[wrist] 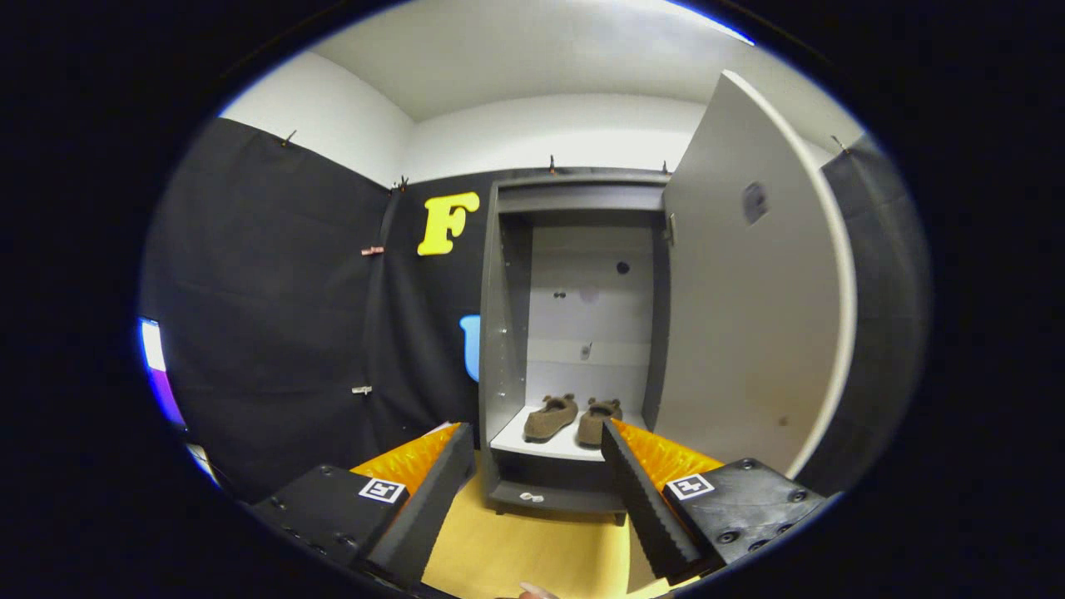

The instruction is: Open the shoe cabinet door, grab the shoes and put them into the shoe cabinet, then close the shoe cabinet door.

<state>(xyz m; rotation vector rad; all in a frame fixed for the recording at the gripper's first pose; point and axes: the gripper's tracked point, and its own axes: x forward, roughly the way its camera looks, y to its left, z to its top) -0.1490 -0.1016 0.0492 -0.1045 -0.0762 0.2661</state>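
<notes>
The shoe cabinet (574, 333) stands with its door (749, 316) swung wide open, and both shoes (572, 418) already sit on its lower shelf. The gripper (537, 466) is spread, empty, pulled back. By my judgement only closing the door remains.

we see two soft, fuzzy cloth shoes (571, 418) on a smooth matt shelf (556, 447) in the shoe cabinet (499, 333). its open door (749, 333) looks smooth and matt too. the floor (532, 549) looks like smooth wood. the gripper (537, 449) is spread wide, with bumpy ridged fingers (641, 491).
</notes>
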